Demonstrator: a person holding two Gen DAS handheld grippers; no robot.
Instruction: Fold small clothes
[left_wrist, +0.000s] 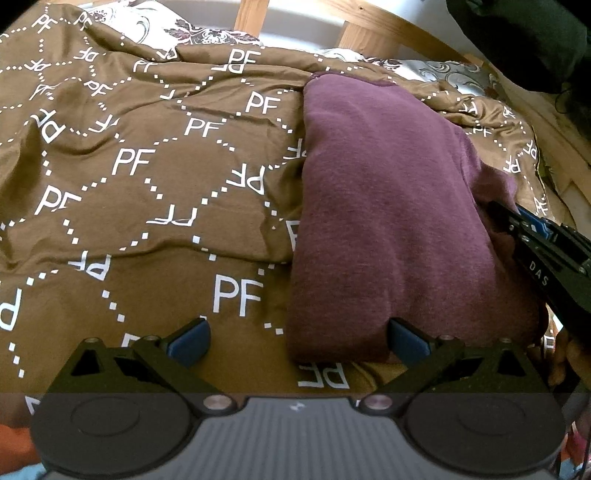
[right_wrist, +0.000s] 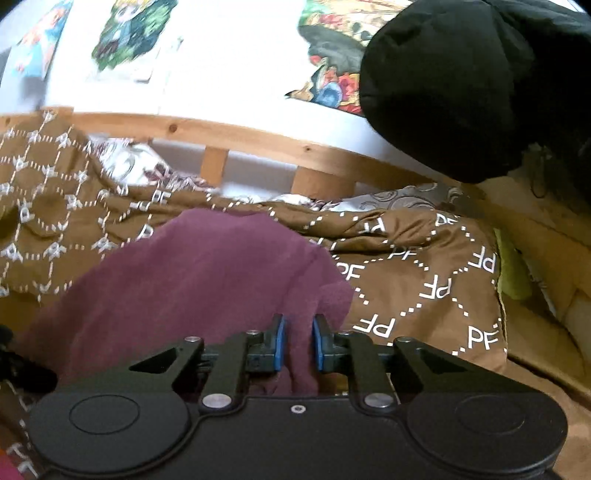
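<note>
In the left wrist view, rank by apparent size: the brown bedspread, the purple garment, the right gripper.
1. brown bedspread, fills most of the frame
2. purple garment
3. right gripper, only partly in frame at the edge, so its rank is unsure

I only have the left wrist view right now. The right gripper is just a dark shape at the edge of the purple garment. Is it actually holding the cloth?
Observer: Yes. In the right wrist view the right gripper has its blue pads closed on a bunched fold of the purple garment.
Operator: What lies past the garment on that side?
Observer: More of the brown PF bedspread, then a yellow-green item at the bed's edge.
Operator: And beyond the bed?
Observer: A wooden bed rail, with colourful posters on the white wall above it.
</note>
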